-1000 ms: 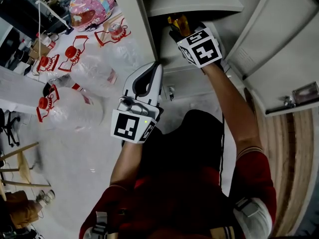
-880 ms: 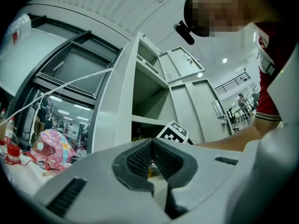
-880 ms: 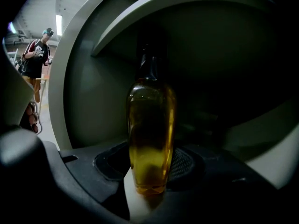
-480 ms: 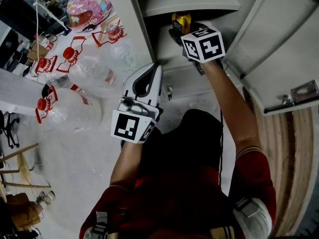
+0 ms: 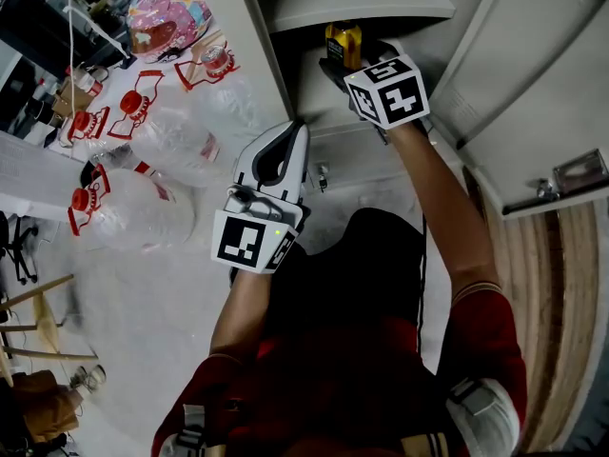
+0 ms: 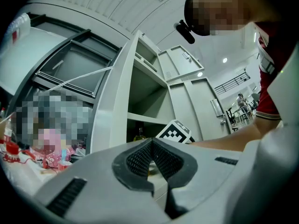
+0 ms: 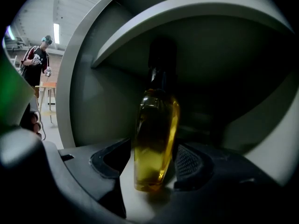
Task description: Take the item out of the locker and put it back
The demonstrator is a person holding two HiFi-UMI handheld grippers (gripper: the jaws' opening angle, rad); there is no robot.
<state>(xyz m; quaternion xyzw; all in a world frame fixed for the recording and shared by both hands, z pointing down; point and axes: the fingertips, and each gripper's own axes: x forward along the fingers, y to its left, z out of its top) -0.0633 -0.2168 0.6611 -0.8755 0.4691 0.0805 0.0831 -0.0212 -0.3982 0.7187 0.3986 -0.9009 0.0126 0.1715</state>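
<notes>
A slim glass bottle of yellow liquid [image 7: 156, 139] with a dark cap stands upright on the floor of a locker compartment [image 5: 324, 84]. In the head view the bottle [image 5: 343, 41] shows just under the grey shelf [image 5: 362, 3]. My right gripper [image 7: 152, 168] reaches into that compartment with the bottle between its jaws. They have just been opening, and a gap shows beside the left pad [image 7: 112, 160]. My left gripper [image 5: 299, 131] hangs shut and empty outside the locker's left wall; its pads [image 6: 140, 160] meet at the tips.
The locker door [image 5: 533, 93] stands swung open at the right. Several clear plastic jugs with red caps [image 5: 143, 198] and a pink patterned helmet [image 5: 171, 8] lie on the floor to the left. A person [image 7: 37, 64] stands far off.
The bottle went from tilted to upright under the shelf. My right gripper rolled a little and its jaws spread away from the bottle. The left gripper stayed put.
</notes>
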